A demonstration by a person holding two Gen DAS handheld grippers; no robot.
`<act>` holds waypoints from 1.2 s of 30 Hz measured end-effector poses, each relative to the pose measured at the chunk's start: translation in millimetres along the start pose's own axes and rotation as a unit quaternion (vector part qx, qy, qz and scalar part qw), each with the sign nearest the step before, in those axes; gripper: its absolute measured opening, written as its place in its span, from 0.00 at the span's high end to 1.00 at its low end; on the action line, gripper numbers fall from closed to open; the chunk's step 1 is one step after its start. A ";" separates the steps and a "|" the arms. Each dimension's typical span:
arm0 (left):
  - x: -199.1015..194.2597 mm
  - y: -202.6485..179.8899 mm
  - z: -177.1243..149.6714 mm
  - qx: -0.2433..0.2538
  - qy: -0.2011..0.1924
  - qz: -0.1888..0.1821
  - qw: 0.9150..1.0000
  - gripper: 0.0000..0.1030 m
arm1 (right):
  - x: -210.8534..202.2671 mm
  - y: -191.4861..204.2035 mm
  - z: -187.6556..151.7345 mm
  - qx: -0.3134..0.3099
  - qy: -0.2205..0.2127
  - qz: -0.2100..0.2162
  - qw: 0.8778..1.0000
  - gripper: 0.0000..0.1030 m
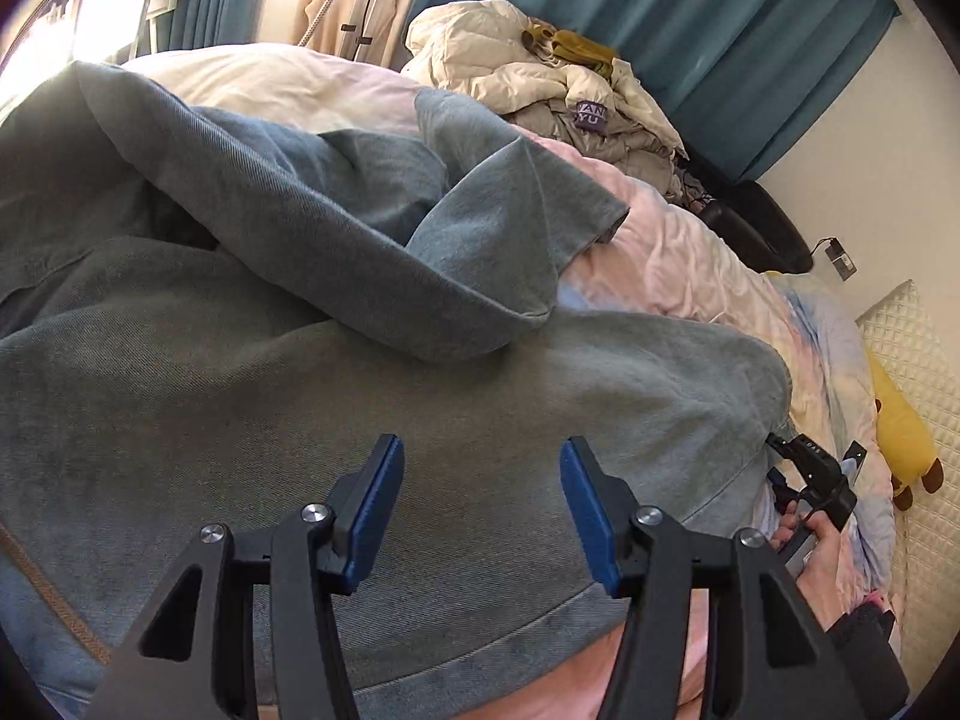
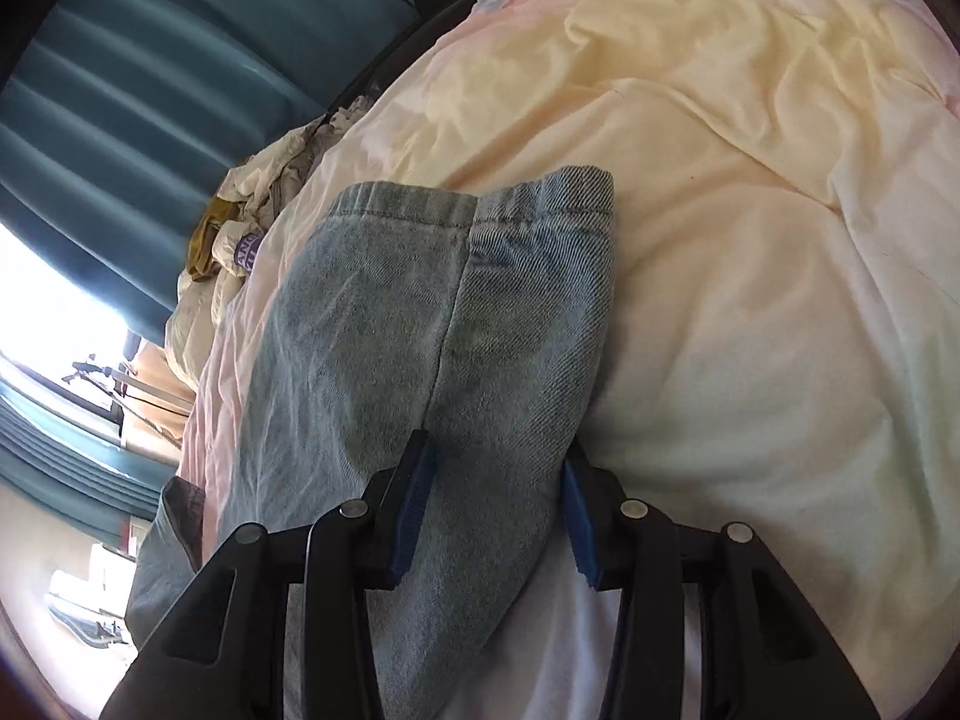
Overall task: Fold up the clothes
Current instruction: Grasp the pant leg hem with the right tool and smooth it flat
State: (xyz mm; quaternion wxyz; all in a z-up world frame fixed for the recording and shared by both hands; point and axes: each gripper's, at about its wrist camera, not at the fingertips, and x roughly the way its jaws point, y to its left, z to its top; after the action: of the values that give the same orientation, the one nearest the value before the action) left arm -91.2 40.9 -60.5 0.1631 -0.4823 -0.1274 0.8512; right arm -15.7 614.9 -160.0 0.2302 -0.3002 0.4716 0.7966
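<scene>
1. The denim garment (image 1: 360, 360) lies spread over the pastel duvet (image 1: 690, 252), body flat, one sleeve (image 1: 480, 228) flopped back across its upper half.
2. Left tongs (image 1: 480, 504) hover over the garment's lower body, just above the hem, jaws wide apart and gripping nothing.
3. Right tongs (image 2: 495, 510) straddle a cuffed denim end (image 2: 480, 276) out at the garment's side edge. The jaws stand partly apart with cloth bulging between them; I can't tell whether they've actually pinched it.
4. The cuff's elastic band points away from the tongs, resting on the duvet.
5. Risk one: if the right tongs aren't biting, the denim likely slides out on a lift, heavy fabric dragging itself free.
6. Risk two: the blue pad beside the garment's edge sits close to the duvet, so a squeeze could catch bedding too.
7. Risk three: that flopped sleeve may bunch inside any fold made over it.
8. The heap of pale clothes (image 1: 540, 72) beyond the garment looks safely out of reach.
</scene>
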 end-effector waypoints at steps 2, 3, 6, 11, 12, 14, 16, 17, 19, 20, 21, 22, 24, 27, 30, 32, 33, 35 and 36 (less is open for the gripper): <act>8.6 7.0 -1.7 0.001 0.003 0.010 1.000 0.46 | 1.3 2.9 6.3 0.007 -0.015 -0.003 1.000 0.60; 13.1 9.8 -1.5 0.000 0.007 0.013 1.000 0.46 | 2.0 4.9 9.8 0.009 -0.023 -0.007 1.000 0.61; 22.7 16.7 3.8 -0.002 0.019 0.009 1.000 0.46 | 5.3 10.3 19.6 0.011 -0.042 -0.027 0.999 0.66; 19.2 23.2 16.4 0.009 -0.008 0.023 1.000 0.46 | 7.2 23.3 25.4 0.000 -0.056 -0.036 0.998 0.91; 18.3 24.2 17.9 0.011 -0.011 0.024 1.000 0.46 | 3.8 28.6 25.5 -0.010 -0.063 -0.040 0.997 0.92; 17.2 25.6 19.5 0.016 -0.016 0.027 0.999 0.46 | -8.3 38.2 26.3 -0.024 -0.084 -0.041 0.995 0.94; 16.4 27.1 20.6 0.018 -0.018 0.028 0.999 0.46 | -24.5 48.9 28.9 -0.031 -0.111 -0.033 0.993 0.95; 16.1 28.0 20.9 0.018 -0.018 0.027 0.999 0.46 | -33.2 54.5 29.5 -0.039 -0.124 -0.032 0.991 0.95; 15.5 30.1 21.5 0.016 -0.017 0.024 0.999 0.46 | -47.1 64.6 30.1 -0.057 -0.147 -0.037 0.987 0.95; 14.9 31.4 21.4 0.013 -0.016 0.022 1.000 0.46 | -50.9 66.7 30.1 -0.063 -0.153 -0.044 0.985 0.95; 14.1 32.5 21.1 0.011 -0.016 0.020 1.000 0.46 | -51.9 65.3 30.5 -0.064 -0.154 -0.050 0.985 0.95; 13.1 32.7 20.6 0.012 -0.016 0.019 1.000 0.46 | -49.5 60.7 30.2 -0.064 -0.148 -0.057 0.985 0.95; 10.6 31.4 19.1 0.015 -0.019 0.019 1.000 0.46 | -37.5 47.6 27.8 -0.062 -0.127 -0.077 0.987 0.95; 6.9 27.8 18.3 0.027 -0.023 0.019 0.999 0.46 | -15.1 23.5 17.9 -0.066 -0.081 -0.106 0.989 0.95; 3.3 23.7 18.3 0.040 -0.029 0.013 0.999 0.46 | -10.8 12.8 13.7 -0.060 -0.063 -0.104 0.991 0.94; 3.7 19.8 19.0 0.047 -0.035 0.012 0.998 0.46 | -15.1 16.2 11.3 -0.069 -0.063 -0.114 0.989 0.87; 4.0 18.1 19.1 0.049 -0.035 0.013 0.998 0.46 | -17.3 18.0 9.2 -0.075 -0.062 -0.122 0.988 0.86; 3.8 15.5 18.9 0.052 -0.034 0.013 0.998 0.46 | -22.5 21.2 4.0 -0.084 -0.058 -0.138 0.985 0.84; 3.4 13.7 18.8 0.054 -0.034 0.012 0.998 0.46 | -26.0 23.6 1.6 -0.088 -0.057 -0.144 0.984 0.84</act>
State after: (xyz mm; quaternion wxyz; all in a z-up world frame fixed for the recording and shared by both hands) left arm -111.2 28.6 -58.9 0.1743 -0.4455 -0.0813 0.8744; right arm -12.9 603.5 -126.8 0.3416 -0.3381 0.3377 0.8093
